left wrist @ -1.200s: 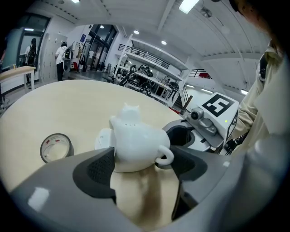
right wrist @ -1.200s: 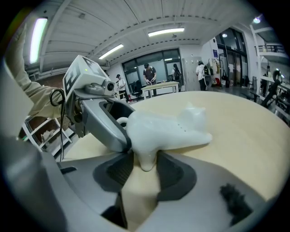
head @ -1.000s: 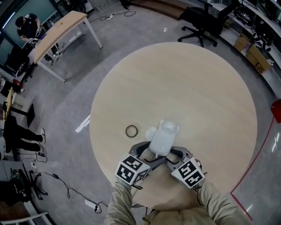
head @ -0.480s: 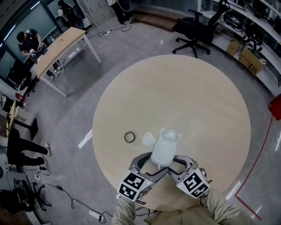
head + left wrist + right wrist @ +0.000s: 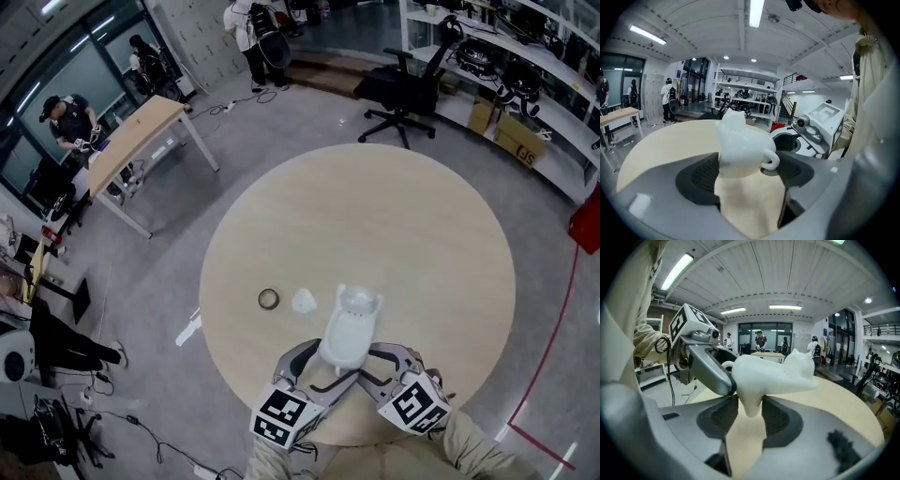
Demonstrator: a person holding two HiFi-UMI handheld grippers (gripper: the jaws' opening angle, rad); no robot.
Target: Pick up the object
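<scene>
White cat-shaped object (image 5: 349, 328), glossy, eared and loop-handled, has its near end hidden; jaws of left gripper (image 5: 319, 361) and right gripper (image 5: 375, 364) clench it above the surface (image 5: 422, 234).

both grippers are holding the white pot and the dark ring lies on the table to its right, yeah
Not quite. The ring lies on the table to the left of the pot, not to its right, next to a small white piece. The head view shows this. The rest holds: the left gripper and the right gripper both hold the pot.
</scene>
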